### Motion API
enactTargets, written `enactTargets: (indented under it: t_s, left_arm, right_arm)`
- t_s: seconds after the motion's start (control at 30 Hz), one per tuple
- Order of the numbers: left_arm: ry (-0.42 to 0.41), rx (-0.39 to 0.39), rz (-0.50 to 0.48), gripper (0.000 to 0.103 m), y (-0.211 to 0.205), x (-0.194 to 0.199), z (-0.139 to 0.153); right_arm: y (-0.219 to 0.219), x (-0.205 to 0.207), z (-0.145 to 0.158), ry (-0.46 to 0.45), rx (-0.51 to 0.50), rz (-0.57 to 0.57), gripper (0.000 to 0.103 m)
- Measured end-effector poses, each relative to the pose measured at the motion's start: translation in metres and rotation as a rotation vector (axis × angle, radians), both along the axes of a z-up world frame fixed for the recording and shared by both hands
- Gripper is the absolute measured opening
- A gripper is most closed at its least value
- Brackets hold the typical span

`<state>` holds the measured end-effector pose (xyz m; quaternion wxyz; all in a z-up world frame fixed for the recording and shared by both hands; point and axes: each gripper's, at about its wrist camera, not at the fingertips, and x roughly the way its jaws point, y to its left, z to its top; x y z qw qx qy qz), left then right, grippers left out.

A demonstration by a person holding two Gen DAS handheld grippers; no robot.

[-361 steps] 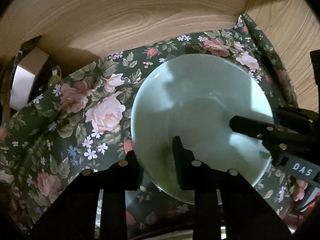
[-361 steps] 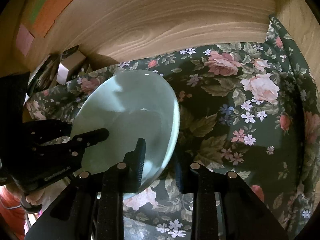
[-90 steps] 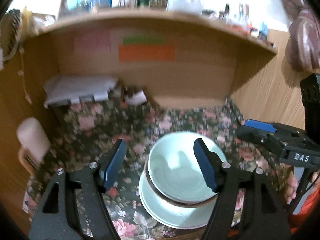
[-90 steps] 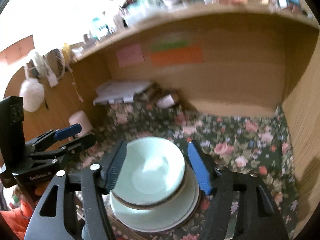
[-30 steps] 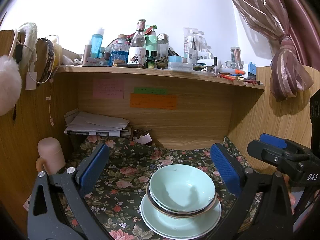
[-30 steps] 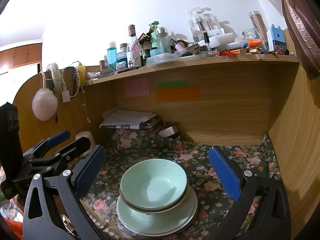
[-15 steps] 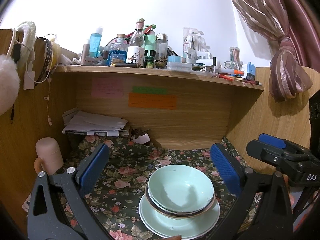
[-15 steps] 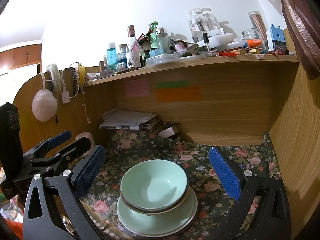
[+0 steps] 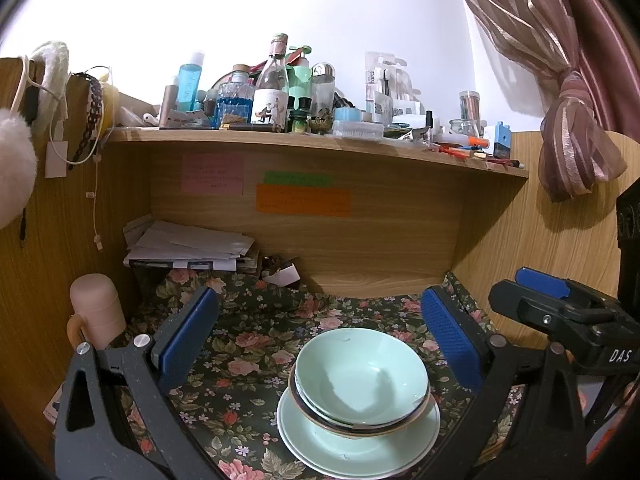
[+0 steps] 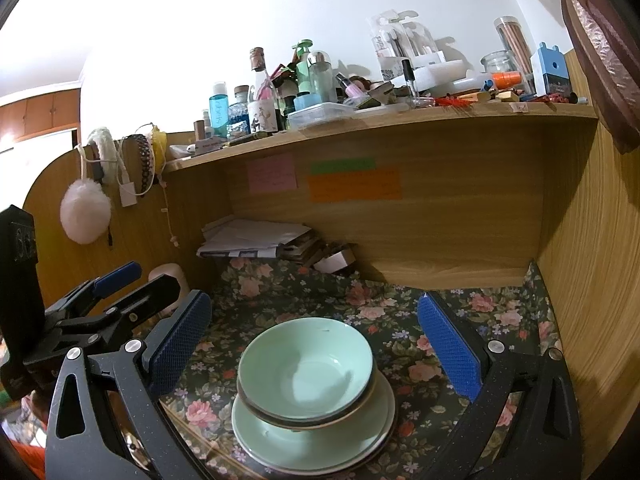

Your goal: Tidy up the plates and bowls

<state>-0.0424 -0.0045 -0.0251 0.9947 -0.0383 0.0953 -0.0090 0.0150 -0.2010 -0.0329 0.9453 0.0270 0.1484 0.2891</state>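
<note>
My right claw gapes wide and empty above the counter. Pale green bowls sit stacked on plates at six o'clock. My left claw is at nine o'clock.

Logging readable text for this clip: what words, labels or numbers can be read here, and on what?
"DAS": on the right tongs, seen from the left camera.
Pink note, green note, orange note: writing too blurred.
Bottle labels on the shelf: too small.
</note>
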Motion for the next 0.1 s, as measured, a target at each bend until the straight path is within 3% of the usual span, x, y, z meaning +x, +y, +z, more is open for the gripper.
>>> enactTargets:
  t_s: [0.1]
  left_arm:
    - [0.004, -0.004, 0.005, 0.103, -0.0010, 0.0018, -0.0010]
  right_arm:
    - [0.0000, 0.0009, -0.0009, 0.004, 0.002, -0.005, 0.103]
